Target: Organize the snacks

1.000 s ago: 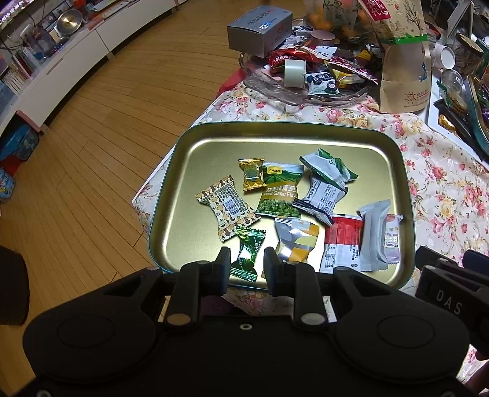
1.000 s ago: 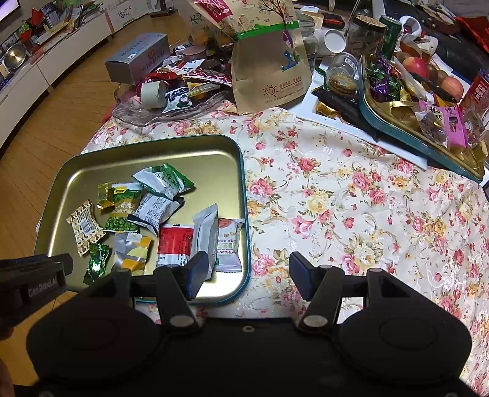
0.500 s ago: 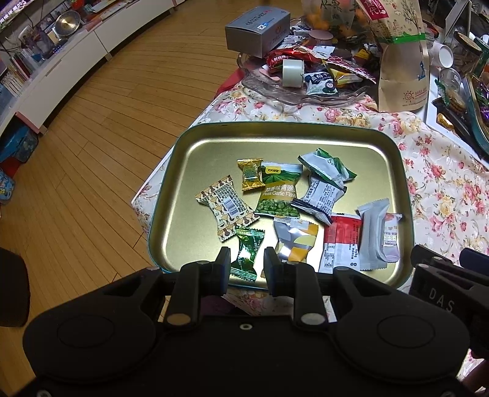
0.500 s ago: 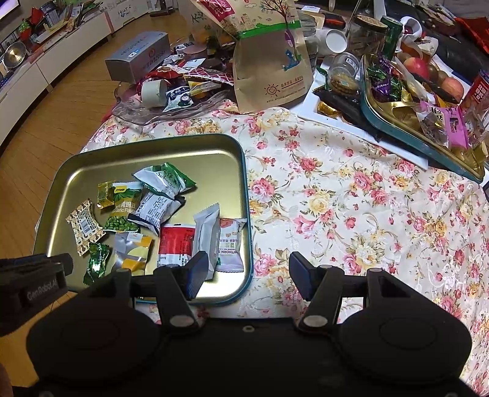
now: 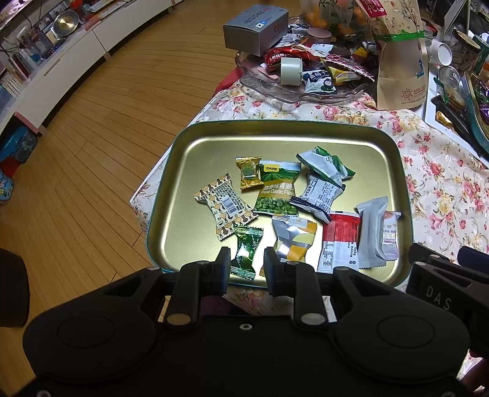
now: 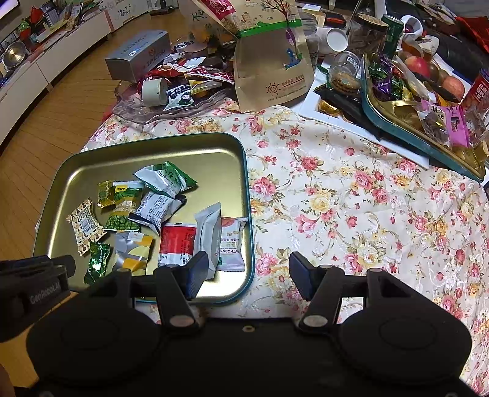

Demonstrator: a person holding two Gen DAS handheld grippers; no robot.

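A gold tray with a teal rim (image 5: 214, 146) (image 6: 91, 165) lies on the flowered tablecloth and holds several wrapped snacks: a green pea packet (image 5: 276, 192), a patterned brown candy (image 5: 224, 204), a green foil candy (image 5: 246, 252) (image 6: 97, 261), a red packet (image 5: 339, 241) (image 6: 175, 244) and a grey packet (image 5: 371, 232) (image 6: 207, 238). My left gripper (image 5: 244, 268) hovers at the tray's near edge, jaws narrowly apart and empty. My right gripper (image 6: 246, 276) is open and empty over the tray's near right corner.
A clear dish (image 6: 171, 113) with a tape roll (image 5: 290, 71) and more snacks sits behind the tray. A tall paper bag (image 6: 269, 64), a grey box (image 5: 255, 29) and a second snack tray (image 6: 406, 128) stand further back. Wooden floor lies left of the table.
Both grippers have held almost still; the views shift only very slightly. The snacks have not moved.
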